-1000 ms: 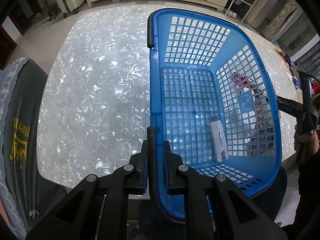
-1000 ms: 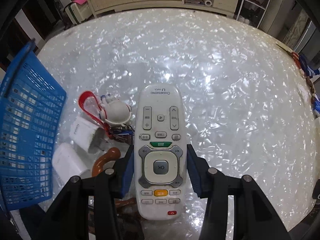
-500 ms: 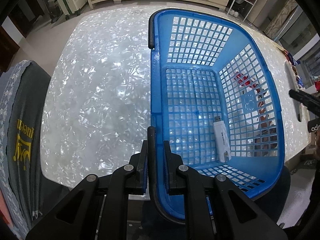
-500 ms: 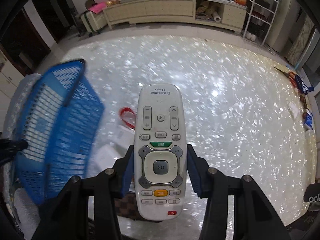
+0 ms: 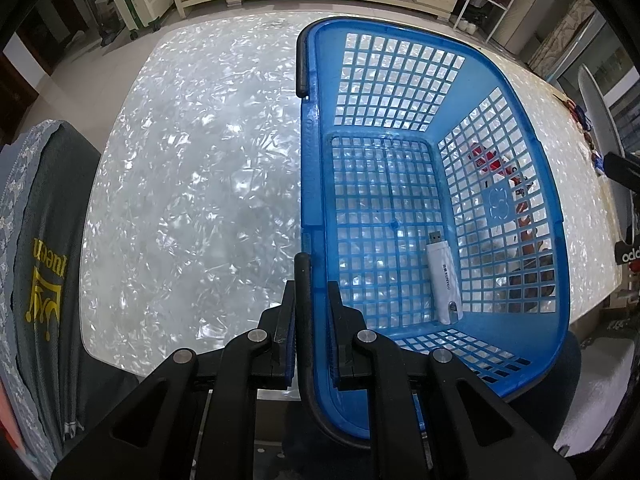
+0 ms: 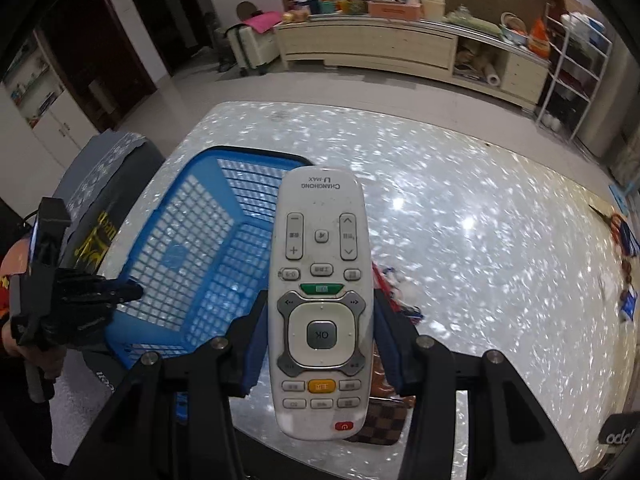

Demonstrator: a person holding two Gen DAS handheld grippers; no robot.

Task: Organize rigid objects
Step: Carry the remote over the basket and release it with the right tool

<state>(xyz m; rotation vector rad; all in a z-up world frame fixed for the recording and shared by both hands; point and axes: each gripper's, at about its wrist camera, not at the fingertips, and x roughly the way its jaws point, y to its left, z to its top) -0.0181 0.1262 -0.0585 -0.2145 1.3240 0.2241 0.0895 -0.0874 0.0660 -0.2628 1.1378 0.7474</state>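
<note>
My left gripper (image 5: 311, 300) is shut on the near rim of a blue plastic basket (image 5: 408, 80) that rests on the shiny white table (image 5: 192, 184). A white USB stick (image 5: 443, 278) lies on the basket floor at the right. My right gripper (image 6: 320, 320) is shut on a white remote control (image 6: 320, 304) and holds it high above the table, to the right of the basket (image 6: 188, 256). The left gripper (image 6: 120, 292) shows at the basket's near corner in the right wrist view.
Small items with a red strap (image 6: 394, 292) and a brown checkered wallet (image 6: 380, 424) lie on the table (image 6: 480, 260) under the remote. Through the basket's right wall I see red and white items (image 5: 504, 176). A grey-covered chair (image 5: 44, 240) stands at the table's left.
My right gripper has risen with the remote and swung left, so the basket now lies ahead of it. The left gripper keeps its hold on the basket rim.
</note>
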